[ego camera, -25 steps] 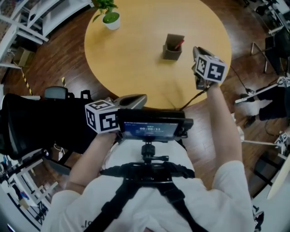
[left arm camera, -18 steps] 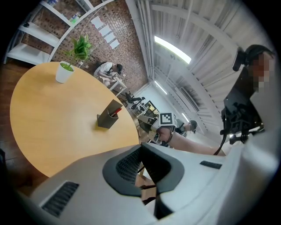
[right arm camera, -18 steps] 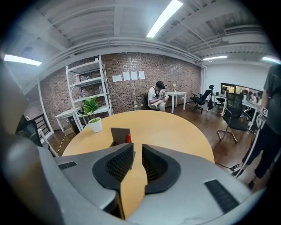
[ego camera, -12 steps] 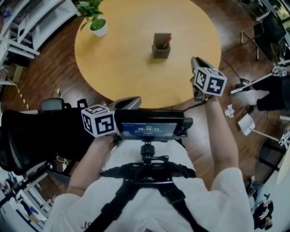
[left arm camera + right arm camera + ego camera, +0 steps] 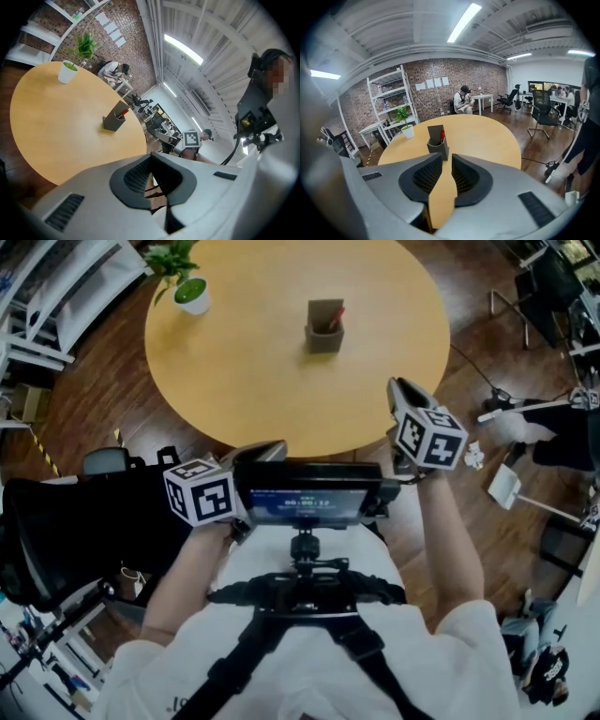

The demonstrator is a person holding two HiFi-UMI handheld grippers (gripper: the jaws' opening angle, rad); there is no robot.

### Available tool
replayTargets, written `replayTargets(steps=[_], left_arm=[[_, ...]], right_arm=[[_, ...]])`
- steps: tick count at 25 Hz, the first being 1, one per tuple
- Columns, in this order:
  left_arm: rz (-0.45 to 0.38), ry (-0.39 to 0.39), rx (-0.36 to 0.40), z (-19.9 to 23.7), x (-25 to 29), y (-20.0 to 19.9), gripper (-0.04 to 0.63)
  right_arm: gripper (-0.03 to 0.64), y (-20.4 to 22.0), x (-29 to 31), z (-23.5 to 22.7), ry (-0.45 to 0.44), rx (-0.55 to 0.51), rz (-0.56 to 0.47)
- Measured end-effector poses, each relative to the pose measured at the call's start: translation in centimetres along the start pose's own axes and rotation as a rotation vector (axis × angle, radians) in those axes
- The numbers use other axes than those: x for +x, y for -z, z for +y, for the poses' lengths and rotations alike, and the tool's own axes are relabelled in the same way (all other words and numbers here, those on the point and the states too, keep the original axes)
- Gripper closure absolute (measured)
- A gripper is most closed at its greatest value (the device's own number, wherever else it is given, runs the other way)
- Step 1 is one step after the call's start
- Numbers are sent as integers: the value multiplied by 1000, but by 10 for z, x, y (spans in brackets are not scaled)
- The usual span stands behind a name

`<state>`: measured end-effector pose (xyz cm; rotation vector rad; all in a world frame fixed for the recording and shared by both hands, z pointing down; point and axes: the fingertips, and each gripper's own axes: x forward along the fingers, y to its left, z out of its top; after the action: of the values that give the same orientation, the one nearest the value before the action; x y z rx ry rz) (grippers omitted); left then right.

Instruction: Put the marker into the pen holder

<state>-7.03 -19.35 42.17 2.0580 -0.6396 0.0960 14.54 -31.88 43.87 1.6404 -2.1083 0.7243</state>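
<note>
While the red marker (image 5: 335, 319) sits in the grey pen holder (image 5: 322, 338), left claw (image 5: 151, 158) is closed — right claw (image 5: 446, 159) barely parted.

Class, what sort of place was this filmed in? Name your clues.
Probably an open-plan office or studio: brick wall, white shelves, and desks with office chairs beyond the round table.

Round light-wood counter (image 5: 262, 362) stands on a dark plank floor (image 5: 103, 399). The far wall (image 5: 454, 75) is exposed brick with paper sheets pinned to it, and white open shelving (image 5: 386, 101) and a white table (image 5: 483, 98) stand against it. The ribbed grey ceiling carries lit strip lights (image 5: 461, 16); black office chairs (image 5: 540, 112) stand at right, near bright windows.
</note>
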Motion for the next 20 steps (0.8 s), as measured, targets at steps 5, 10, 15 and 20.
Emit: replayTargets(steps=[5, 10, 15, 20], left_arm=[[-4, 12, -4, 2, 1, 1, 603], [19, 22, 3, 0, 3, 2, 603], [47, 41, 19, -6, 7, 4, 603], [58, 75, 27, -10, 4, 3, 603]], right_arm=[[545, 29, -18, 13, -25, 41, 23], [545, 46, -34, 28, -35, 75, 42], [545, 58, -57, 46, -48, 82, 54], [545, 74, -73, 55, -35, 102, 71]])
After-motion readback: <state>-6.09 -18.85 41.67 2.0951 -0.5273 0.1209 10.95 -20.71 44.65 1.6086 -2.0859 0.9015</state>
